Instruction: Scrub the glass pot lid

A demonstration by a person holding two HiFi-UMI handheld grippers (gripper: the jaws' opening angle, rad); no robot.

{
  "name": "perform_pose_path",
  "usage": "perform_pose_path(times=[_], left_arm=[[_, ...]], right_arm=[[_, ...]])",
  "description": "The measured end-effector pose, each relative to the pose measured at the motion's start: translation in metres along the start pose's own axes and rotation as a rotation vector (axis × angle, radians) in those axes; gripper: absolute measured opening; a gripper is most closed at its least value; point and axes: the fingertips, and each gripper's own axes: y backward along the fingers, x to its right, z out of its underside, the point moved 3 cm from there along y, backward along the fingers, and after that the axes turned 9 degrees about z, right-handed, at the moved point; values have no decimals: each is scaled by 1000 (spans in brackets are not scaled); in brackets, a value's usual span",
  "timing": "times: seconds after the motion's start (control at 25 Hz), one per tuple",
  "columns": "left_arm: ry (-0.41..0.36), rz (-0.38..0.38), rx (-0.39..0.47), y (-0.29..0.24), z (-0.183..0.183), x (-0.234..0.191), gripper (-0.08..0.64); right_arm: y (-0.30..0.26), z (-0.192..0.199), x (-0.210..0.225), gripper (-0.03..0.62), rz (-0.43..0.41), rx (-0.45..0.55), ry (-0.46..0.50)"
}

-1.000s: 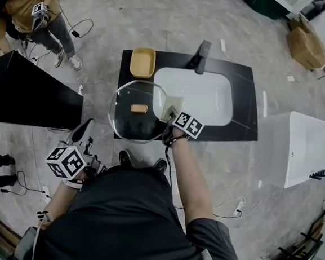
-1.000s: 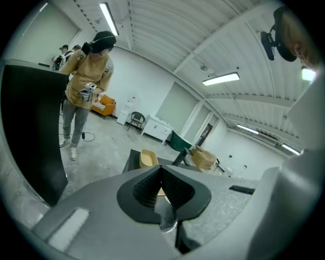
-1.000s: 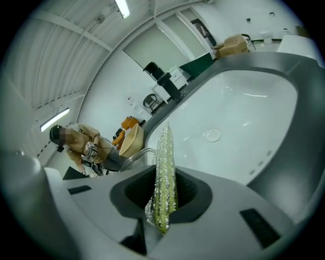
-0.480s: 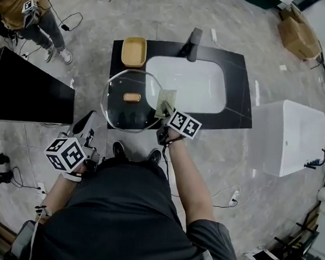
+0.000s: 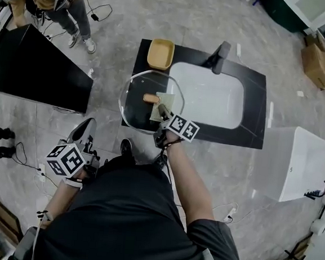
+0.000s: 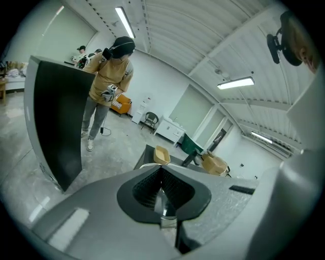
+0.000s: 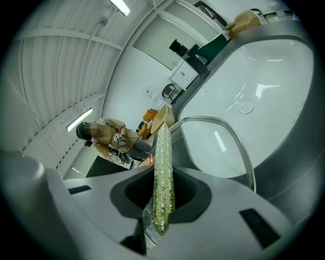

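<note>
Resting on the black counter [image 5: 254, 103] left of the sink [image 5: 210, 97], the glass pot lid [image 5: 131, 110] has the green scrub pad [image 5: 157, 112] pressed beside its knob [image 5: 150, 98]. Scrubbing looks just begun, most glass untouched. Right gripper [image 5: 162, 111] clamps the pad, arm extended. Left gripper [image 5: 83, 129] hangs low by the body, jaws together, empty.

Centre of the head view: glass pot lid [image 5: 135, 110], clear and glossy, with a tan, wood-like handle [image 5: 151, 98]. On it, the scouring pad [image 7: 163, 177], green, rough and nubbly, glistening. Right: sink basin [image 5: 210, 99], glossy white; countertop [image 5: 254, 112], smooth black. Top: floor [image 5: 217, 18], mottled matt grey.
</note>
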Motion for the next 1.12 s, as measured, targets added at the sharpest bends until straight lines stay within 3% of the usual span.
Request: perform_pose_path(times=[0.12,0.32,0.96,1.12], left_arm=[[4,-15,0,3,1,-2,2],[-16,22,-19,-9,1,9,2],[-100,196,-135,-70,5,59,2],[-89,224,-153,-79,13,68,2]], right_arm=[[-1,-2,1,55,23,-24,68],[10,-4,10,55,68,-38,184],[74,-17,93,55,241,49,54],[95,-26,87,55,228,148,74]])
